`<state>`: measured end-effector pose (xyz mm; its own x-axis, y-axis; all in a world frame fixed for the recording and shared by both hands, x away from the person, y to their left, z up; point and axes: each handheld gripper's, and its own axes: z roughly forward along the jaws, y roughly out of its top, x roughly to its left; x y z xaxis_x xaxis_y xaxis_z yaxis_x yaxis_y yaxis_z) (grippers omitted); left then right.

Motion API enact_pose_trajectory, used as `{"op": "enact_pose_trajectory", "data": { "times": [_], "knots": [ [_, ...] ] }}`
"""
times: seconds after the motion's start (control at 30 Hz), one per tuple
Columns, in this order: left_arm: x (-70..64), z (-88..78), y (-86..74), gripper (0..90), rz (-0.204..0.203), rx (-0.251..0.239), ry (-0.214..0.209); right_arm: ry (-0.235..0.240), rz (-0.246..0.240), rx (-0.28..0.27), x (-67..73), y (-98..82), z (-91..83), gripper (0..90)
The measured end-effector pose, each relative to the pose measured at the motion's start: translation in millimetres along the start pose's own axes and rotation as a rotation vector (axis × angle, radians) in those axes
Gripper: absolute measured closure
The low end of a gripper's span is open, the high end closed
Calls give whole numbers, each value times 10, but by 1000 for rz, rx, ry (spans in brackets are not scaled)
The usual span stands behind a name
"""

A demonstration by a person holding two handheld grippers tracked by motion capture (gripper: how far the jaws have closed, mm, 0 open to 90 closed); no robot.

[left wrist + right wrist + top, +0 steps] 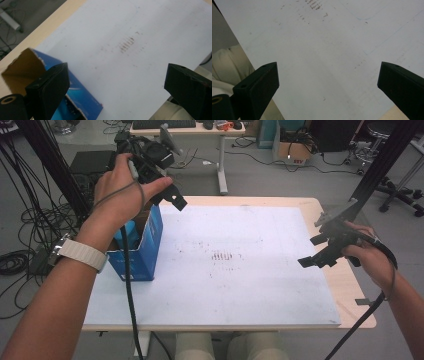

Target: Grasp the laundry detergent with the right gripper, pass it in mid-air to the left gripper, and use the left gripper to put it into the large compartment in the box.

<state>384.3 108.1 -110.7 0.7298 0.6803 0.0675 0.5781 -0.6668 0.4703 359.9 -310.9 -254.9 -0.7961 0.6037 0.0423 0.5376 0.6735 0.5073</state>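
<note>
Box: a blue carton (145,247) with a torn, open top stands upright at the left edge of the white board; its brown cardboard inside shows in the left gripper view (23,67), and the near blue side bears pale print too blurred to read.
Box contents: something light blue shows inside the opening in the high view, possibly an inner flap or a packet; the forearm hides most of it.
Left gripper: the left gripper (172,200) is held above the box's far corner, clear of it, tilted down toward the board.
Left jaws: spread wide with nothing between them; in the left gripper view (116,82) the box lies below and behind the left-hand jaw, with no contact.
Right gripper: the right gripper (315,255) hangs over the board's right edge, well apart from the box, pointing left and down.
Right jaws: spread wide and empty; between them in the right gripper view (328,82) lies bare board.
Board: a white board (250,285) covers most of the wooden table (350,285); a patch of short brown marks (222,256) sits near its middle, between box and right gripper.
Person: a pale watch strap (80,252) circles the left wrist, and a black cable trails from each gripper toward the near edge.
</note>
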Motion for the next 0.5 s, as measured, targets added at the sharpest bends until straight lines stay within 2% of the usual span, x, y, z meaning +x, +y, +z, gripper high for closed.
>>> {"op": "enact_pose_trajectory", "data": {
  "times": [0.03, 0.17, 0.23, 0.4, 0.5],
  "knots": [
    [0, 0, 0, 69, 0, 0, 0, 0, 0, 0, 0, 0, 0, 37],
    [-165, 80, 43, 74, 72, -16, -46, 1, 1, -3, 10, 2, -16, 37],
    [-255, 157, 61, 75, 107, -8, -65, 2, -1, -5, 20, 6, -21, 37],
    [-392, 357, 79, 78, 139, 10, -93, 1, -4, -12, 48, 6, -36, 37],
    [-450, 449, 86, 77, 166, 39, -92, 2, -8, -14, 58, 4, -43, 37]
  ]
}}
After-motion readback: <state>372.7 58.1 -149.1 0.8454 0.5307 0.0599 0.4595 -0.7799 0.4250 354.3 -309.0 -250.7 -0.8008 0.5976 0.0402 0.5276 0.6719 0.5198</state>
